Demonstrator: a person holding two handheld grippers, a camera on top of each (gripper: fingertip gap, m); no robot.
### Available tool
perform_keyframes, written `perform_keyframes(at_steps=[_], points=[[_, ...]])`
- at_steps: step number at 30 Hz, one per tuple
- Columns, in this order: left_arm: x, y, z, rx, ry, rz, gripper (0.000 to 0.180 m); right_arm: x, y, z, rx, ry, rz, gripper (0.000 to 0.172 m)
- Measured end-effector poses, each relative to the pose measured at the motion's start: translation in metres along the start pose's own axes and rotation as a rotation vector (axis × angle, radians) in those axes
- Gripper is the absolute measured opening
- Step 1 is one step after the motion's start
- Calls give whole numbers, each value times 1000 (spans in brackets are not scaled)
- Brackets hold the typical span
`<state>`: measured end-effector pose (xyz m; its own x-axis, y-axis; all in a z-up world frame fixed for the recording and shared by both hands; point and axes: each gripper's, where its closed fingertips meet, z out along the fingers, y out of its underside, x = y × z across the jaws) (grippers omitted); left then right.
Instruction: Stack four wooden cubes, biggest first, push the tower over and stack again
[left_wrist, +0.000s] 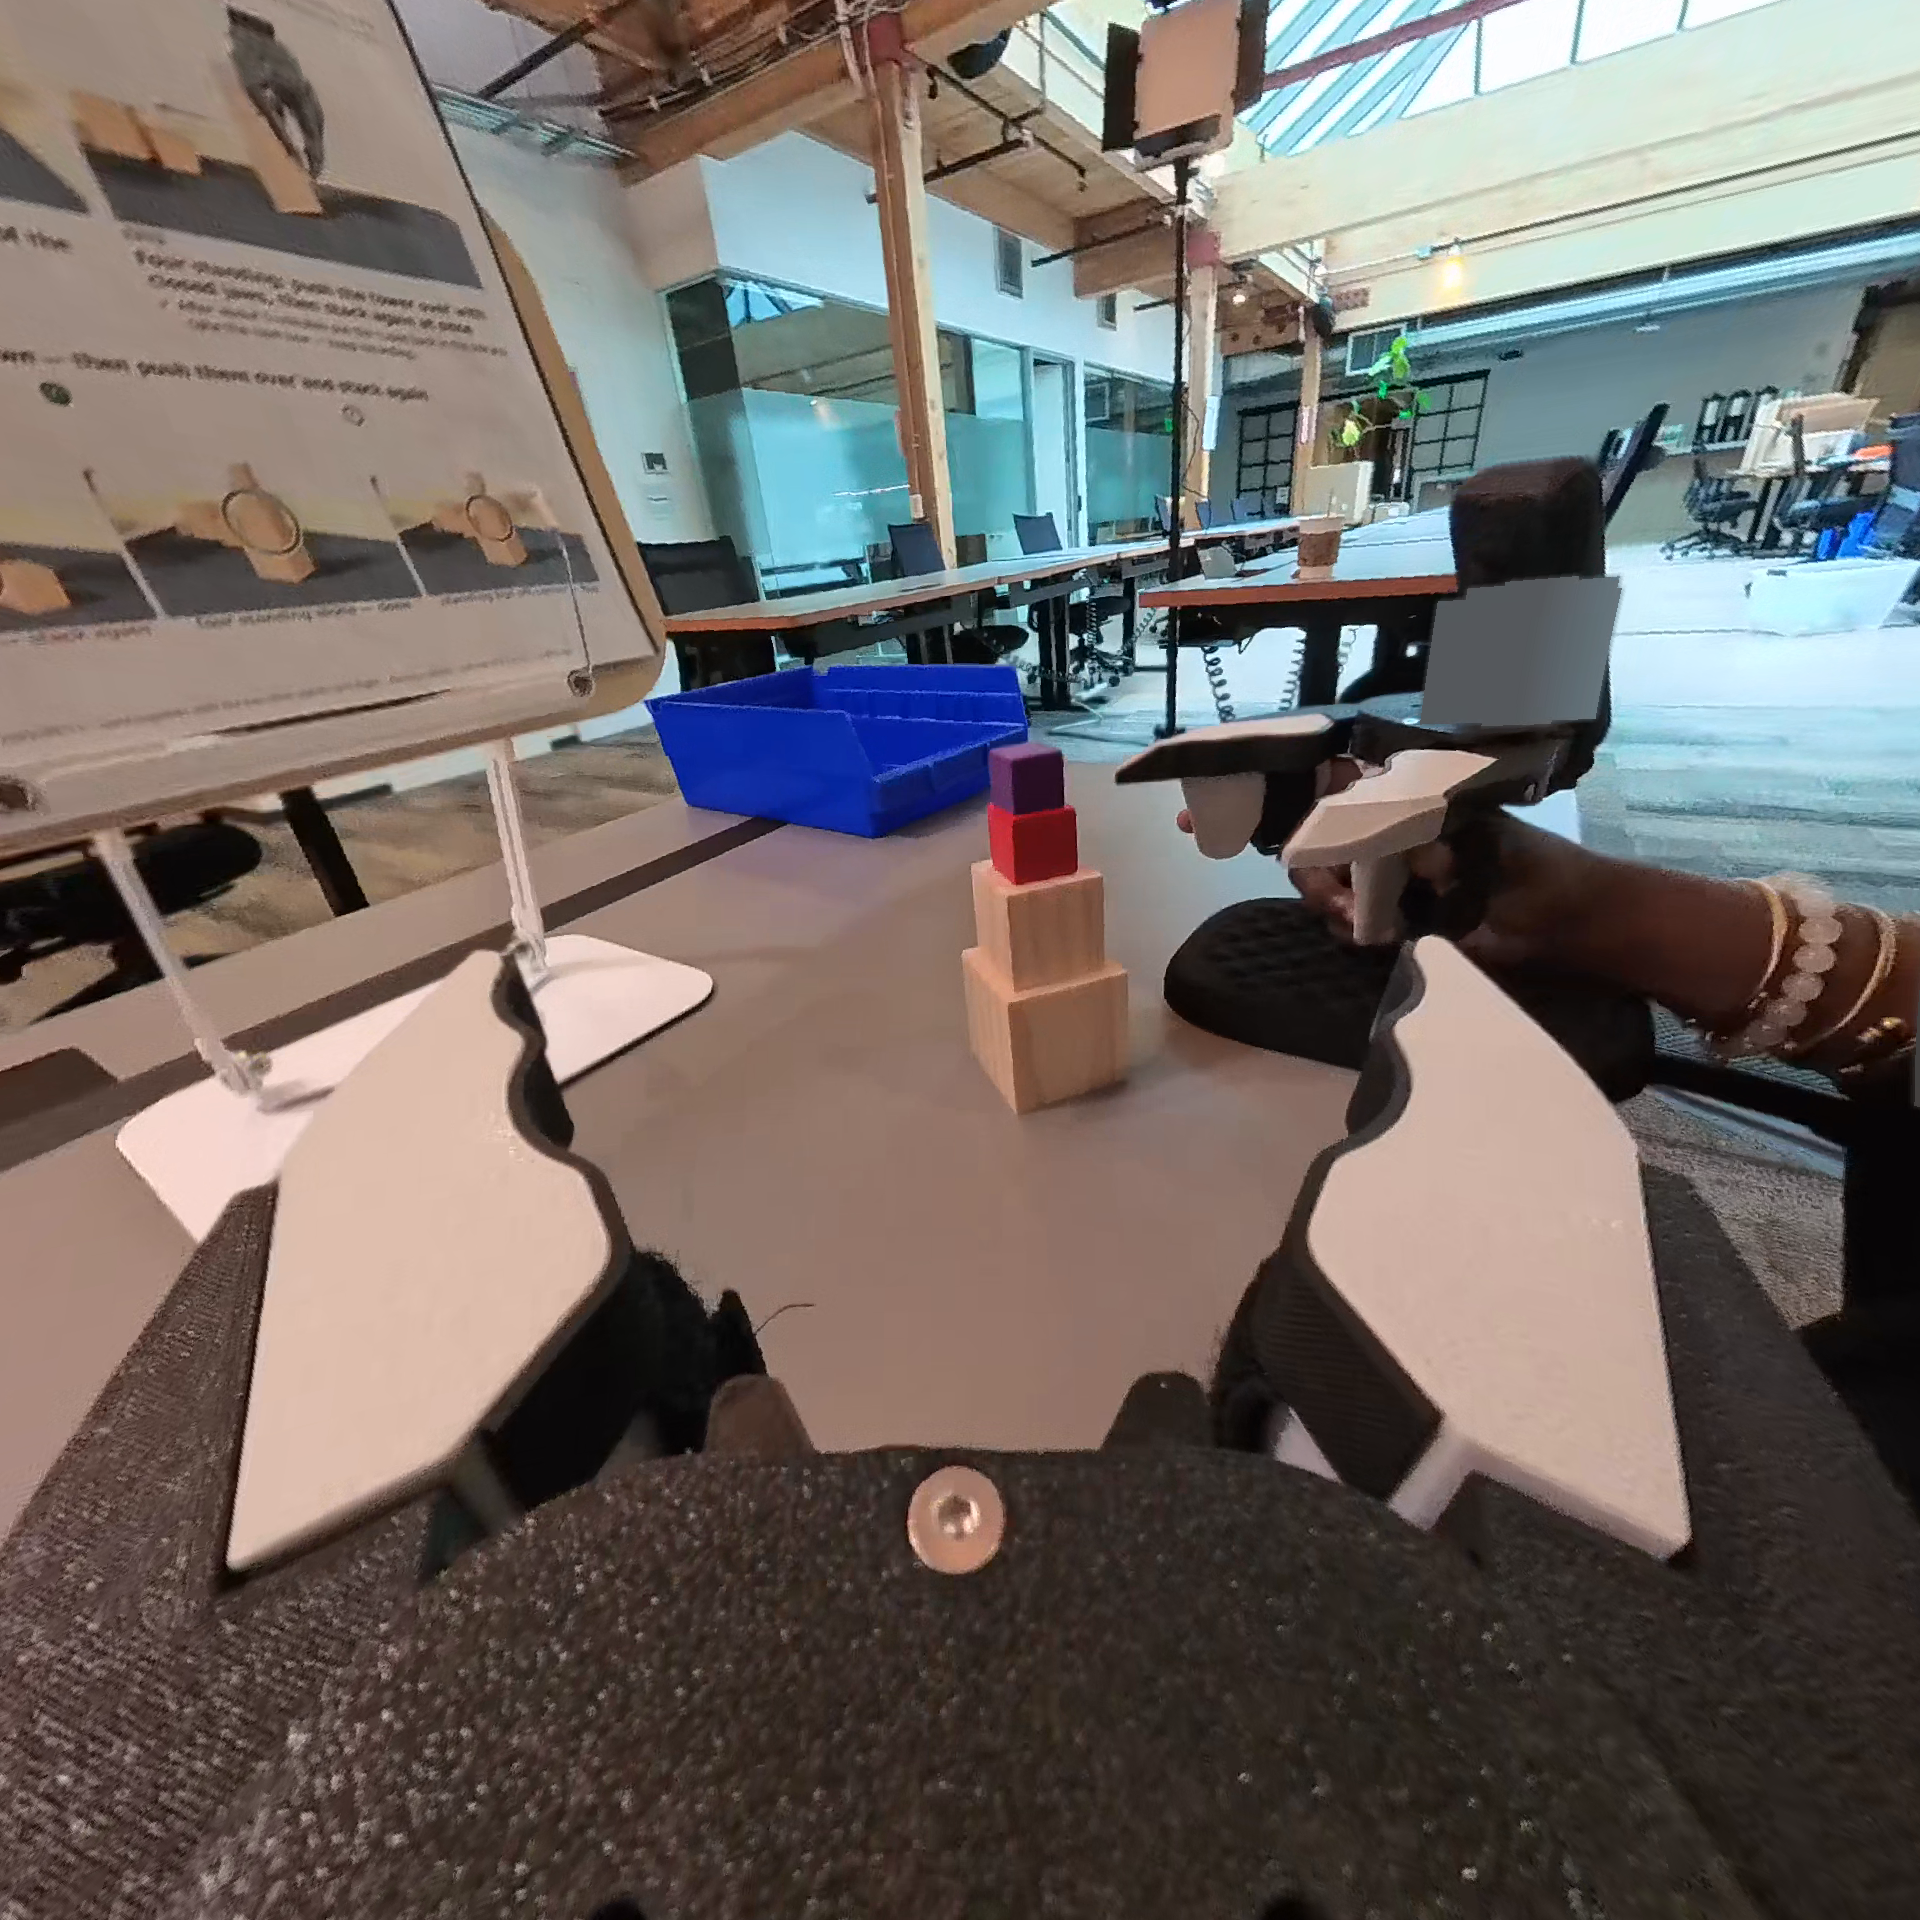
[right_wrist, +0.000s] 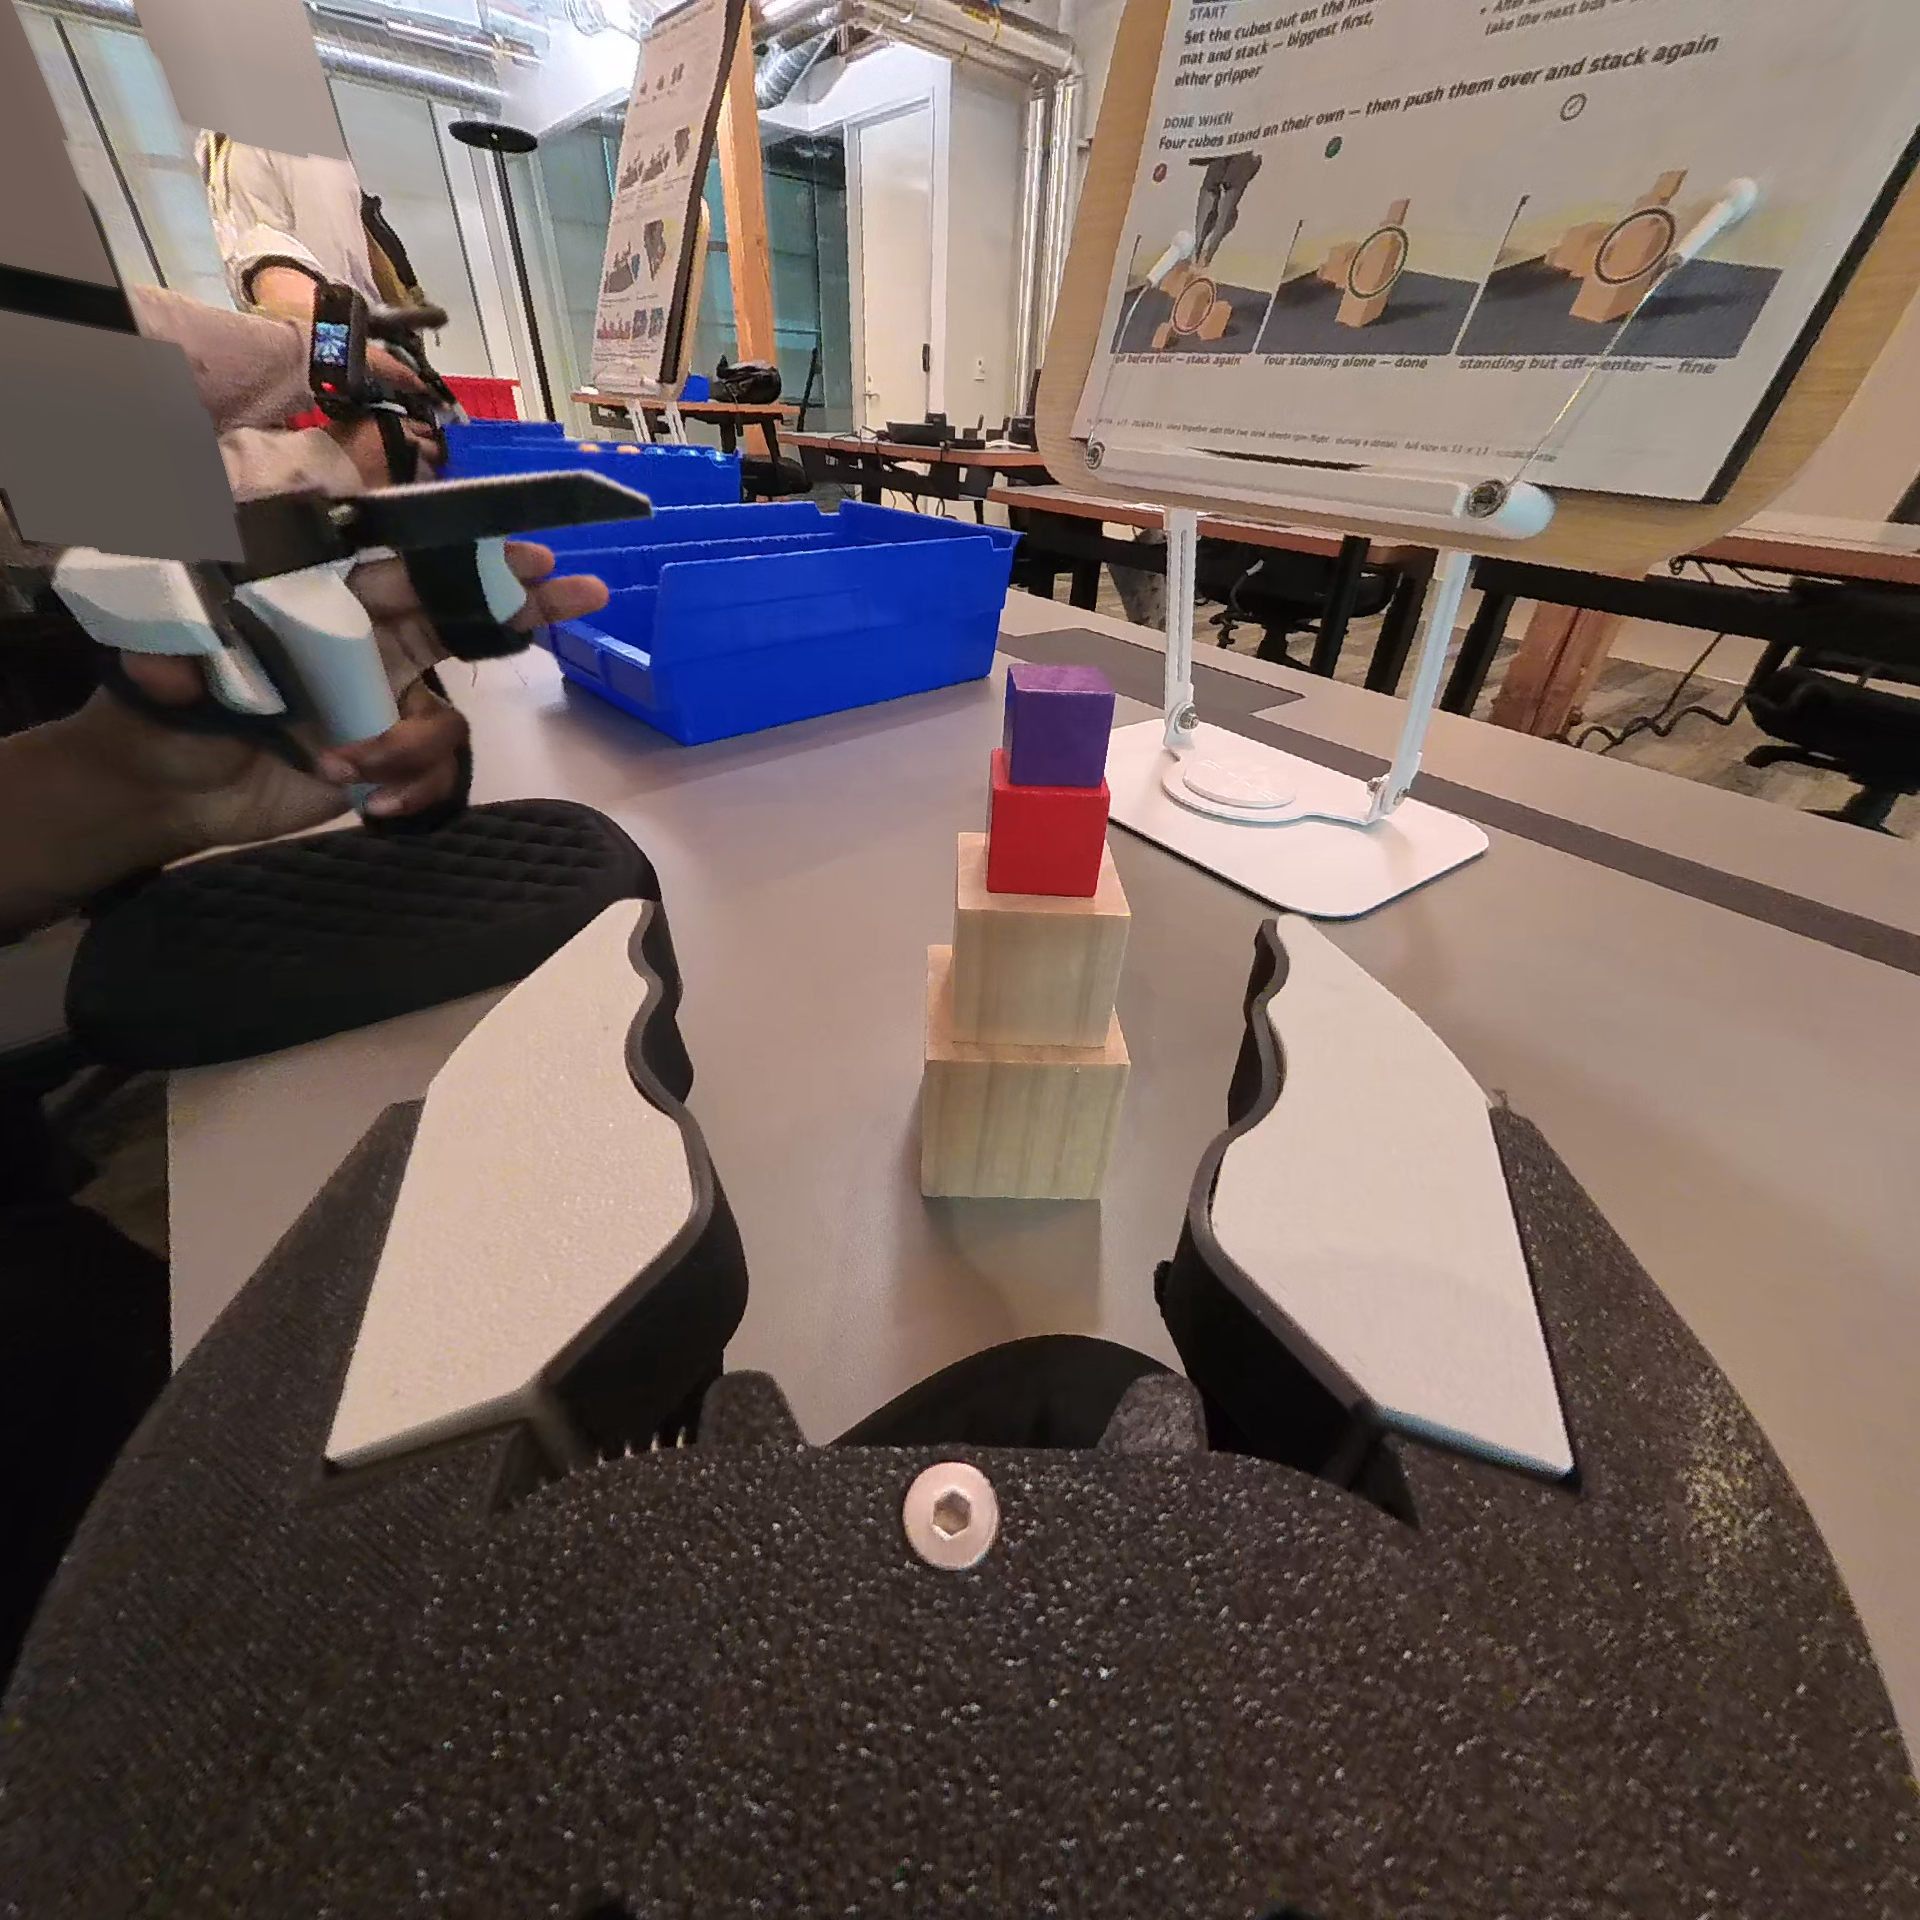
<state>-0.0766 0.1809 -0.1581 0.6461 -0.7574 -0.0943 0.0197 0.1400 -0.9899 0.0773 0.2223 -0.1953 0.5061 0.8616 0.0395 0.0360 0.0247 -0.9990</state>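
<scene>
Four cubes in one stack (right_wrist: 1029, 935) on the grey table (right_wrist: 831, 935), each sitting on the one below: a large pale wood cube (right_wrist: 1023, 1122) at the bottom, a smaller pale wood cube (right_wrist: 1039, 971) on it, then one red cube (right_wrist: 1047, 836), then one purple cube (right_wrist: 1058, 725) on top. Upper cubes sit slightly off-centre. The stack stands free; nothing touches it. Left gripper (left_wrist: 956, 1039): jaws spread wide and released, nothing between the pads, with the stack just beyond the fingertips and a little right of centre. Right gripper (right_wrist: 961, 997): also released, jaws apart; the stack stands a little beyond its fingertips, clear table showing on either side of it, neither pad touching wood. One black quilted pad (right_wrist: 343, 914) lies on the table left of the stack in the right wrist view, with a hand (right_wrist: 395, 748) on a gripper handle above it. Two blue plastic bins here: one (right_wrist: 790, 613) far-left of the stack, a second (right_wrist: 592, 468) farther behind it. One instruction board (right_wrist: 1455, 260) on a white stand (right_wrist: 1340, 842) to the far right, carrying printed text and three small photos of wooden blocks along its lower edge; a second such board (right_wrist: 665, 197) stands far back. No brand marks seen on cubes or bins.
</scene>
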Motion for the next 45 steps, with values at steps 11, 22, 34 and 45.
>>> perform_keyframes(at_steps=[11,22,34,45], points=[[1,17,-5,-17,-25,-10,146,0,3,2,-26,-4,1,103],[3,22,-3,-39,-29,27,146,11,-8,-8,-92,-49,2,100],[5,23,-2,-48,-41,61,144,37,35,1,-494,-322,-143,0],[5,22,-3,-41,-38,54,143,34,44,27,-561,-341,-199,0]])
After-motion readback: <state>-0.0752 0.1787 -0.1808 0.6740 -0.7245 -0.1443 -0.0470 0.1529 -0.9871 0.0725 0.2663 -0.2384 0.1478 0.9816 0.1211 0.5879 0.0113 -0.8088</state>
